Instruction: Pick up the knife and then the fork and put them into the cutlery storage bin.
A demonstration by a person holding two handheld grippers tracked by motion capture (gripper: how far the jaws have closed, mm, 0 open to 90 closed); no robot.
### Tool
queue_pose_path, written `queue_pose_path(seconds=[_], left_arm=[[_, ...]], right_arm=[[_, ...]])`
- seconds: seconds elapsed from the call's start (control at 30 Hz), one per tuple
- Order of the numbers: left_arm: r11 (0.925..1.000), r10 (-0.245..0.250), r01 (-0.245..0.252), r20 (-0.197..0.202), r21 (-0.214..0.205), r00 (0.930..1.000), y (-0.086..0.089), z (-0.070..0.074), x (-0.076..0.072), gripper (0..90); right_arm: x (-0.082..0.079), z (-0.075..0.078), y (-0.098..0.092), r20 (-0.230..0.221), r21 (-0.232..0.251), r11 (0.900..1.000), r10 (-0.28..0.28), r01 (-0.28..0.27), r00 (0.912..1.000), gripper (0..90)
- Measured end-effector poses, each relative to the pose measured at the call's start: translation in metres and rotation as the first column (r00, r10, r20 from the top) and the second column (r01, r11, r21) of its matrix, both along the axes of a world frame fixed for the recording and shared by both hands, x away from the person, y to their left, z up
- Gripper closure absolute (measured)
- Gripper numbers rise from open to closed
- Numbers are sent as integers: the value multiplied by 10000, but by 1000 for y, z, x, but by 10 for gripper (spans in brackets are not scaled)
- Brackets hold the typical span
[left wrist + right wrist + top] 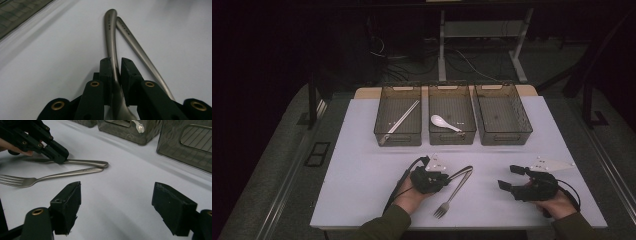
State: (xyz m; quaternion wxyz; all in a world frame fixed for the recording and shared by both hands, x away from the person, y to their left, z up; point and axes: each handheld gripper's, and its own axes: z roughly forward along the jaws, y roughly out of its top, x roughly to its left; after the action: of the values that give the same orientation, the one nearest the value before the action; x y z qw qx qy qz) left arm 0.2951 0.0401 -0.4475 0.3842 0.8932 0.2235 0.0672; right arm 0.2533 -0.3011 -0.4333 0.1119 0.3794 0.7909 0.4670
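Because the left gripper (115, 67) sits over its wide end, I can't tell what kind of utensil (111, 37) it is; the fingers (106, 70) are clamped on its handle, low in the frame's middle. Beside it lies one fork (453, 194) on the surface (362, 165). The right gripper (117, 207) stands wide, holding nothing. Three baskets (398, 120) sit above; one holds chopsticks (402, 120), too thin to count, another one white spoon (443, 122).

3 bins (451, 131) at table (362, 170) rear; fork (451, 196) front-center, chopsticks (400, 123) in left bin.
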Motion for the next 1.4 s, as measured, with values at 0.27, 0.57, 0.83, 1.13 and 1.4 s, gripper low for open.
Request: queue_pose_path(seconds=[0.27,0.57,0.83,1.13,1.4], left_arm=[[9996,-290,290,-74,27,9996,4,-3,5,768],[9982,-335,291,-841,-527,9959,7,-5,14,755],[9993,-373,367,-631,-112,9973,3,-3,14,793],[9990,-441,438,-618,-73,9971,3,-1,14,795],[9973,-722,728,-564,84,9958,6,5,14,795]], right_arm=[[0,0,0,-25,-2,10000,-2,2,10000,236],[1,-1,1,-16,-43,10000,38,-38,10000,236],[0,-1,1,-25,-61,10000,34,-34,10000,236],[0,0,2,-16,-36,9999,126,-126,9999,236],[0,6,1,29,-34,9992,401,-401,9992,195]])
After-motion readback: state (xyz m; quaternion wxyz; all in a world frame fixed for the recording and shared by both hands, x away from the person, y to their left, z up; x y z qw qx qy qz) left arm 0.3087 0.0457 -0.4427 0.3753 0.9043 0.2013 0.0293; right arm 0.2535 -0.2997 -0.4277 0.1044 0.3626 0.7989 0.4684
